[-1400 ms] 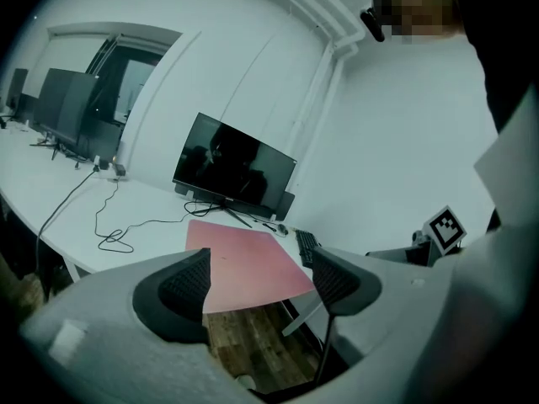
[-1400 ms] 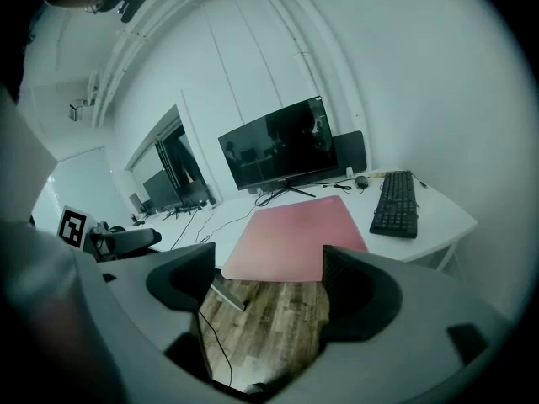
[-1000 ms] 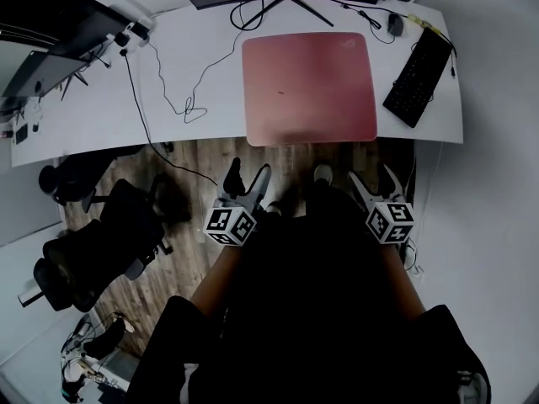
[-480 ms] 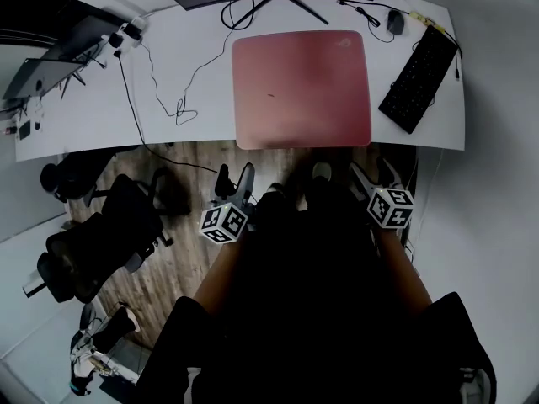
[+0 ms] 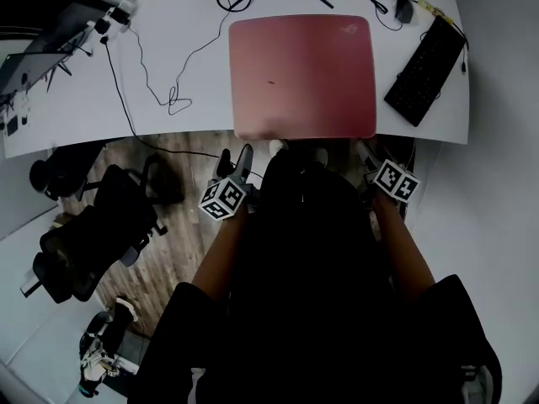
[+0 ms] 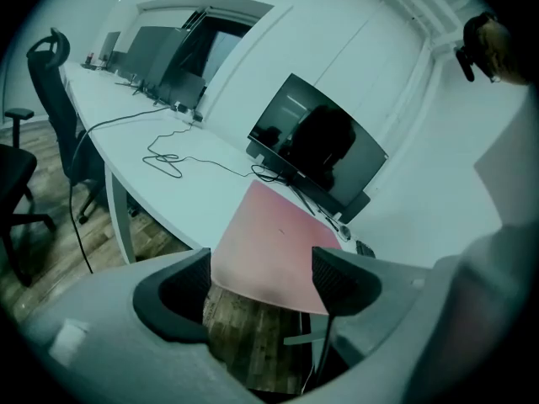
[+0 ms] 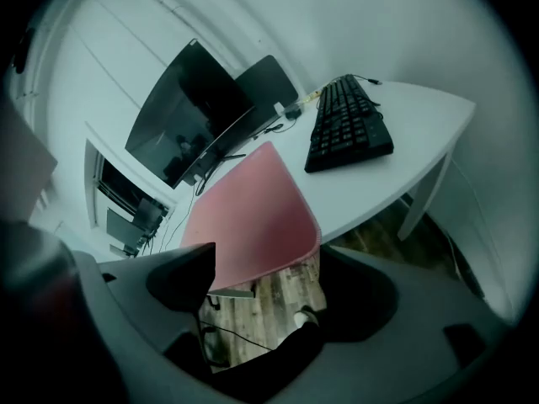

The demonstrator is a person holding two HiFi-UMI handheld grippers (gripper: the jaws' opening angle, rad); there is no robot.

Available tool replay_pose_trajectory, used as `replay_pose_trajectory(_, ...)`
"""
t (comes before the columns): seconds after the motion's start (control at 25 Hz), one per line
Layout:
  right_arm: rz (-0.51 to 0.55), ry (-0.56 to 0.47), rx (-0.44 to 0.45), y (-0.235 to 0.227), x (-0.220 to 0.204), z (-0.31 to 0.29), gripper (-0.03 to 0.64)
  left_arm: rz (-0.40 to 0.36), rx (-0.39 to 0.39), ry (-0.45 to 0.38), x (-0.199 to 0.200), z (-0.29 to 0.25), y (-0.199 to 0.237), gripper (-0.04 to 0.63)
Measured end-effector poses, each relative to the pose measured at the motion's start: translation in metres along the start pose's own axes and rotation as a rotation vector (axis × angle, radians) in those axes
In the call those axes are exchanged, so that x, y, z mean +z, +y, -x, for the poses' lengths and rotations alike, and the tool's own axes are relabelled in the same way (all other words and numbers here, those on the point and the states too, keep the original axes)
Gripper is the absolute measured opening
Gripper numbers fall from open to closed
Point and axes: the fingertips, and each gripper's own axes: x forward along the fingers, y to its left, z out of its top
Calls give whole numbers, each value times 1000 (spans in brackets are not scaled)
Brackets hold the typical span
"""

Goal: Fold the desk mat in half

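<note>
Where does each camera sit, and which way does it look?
Head view: on the person's head, looking steeply down at the desk mat; both forearms show.
Left gripper view: on the left gripper, facing the mat's near edge and a monitor; open jaws show.
Right gripper view: on the right gripper, facing the mat and keyboard; open jaws show.
Shared: both gripper views show the mat.

Straight ahead of the left tongs [image 6: 263,280] and the right tongs [image 7: 269,289], both spread wide, there is free air up to the near edge of the pink mat [image 5: 301,74] on the white surface [image 5: 76,99]. A black keyboard [image 5: 425,57] lies ahead and to the right of the right tongs, near the mat. A thin cable [image 5: 173,106] lies ahead and to the left of the left tongs. A monitor [image 6: 324,150] stands past the mat. A black chair [image 5: 88,242] sits left of the left tongs.
</note>
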Motion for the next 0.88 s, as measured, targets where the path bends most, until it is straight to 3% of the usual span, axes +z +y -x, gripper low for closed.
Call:
replay_pose_trajectory(0.2,-110,1,-7,-6,-2,-24,380,135,29,14,-9,-24,29,359)
replay_pose_trajectory(0.48,-192,11,-52,-14,-12,-49,380,194,22,73,-23,-48,51,357)
replay_pose_trajectory(0.68,-288,-6,-77,-22,-16,-56,380,236,-25,152,-34,-65,55,358)
replay_pose_trajectory(0.88,-293,3,-71,-22,-10,-67,377,292,-57,180,-37,-79,52,357)
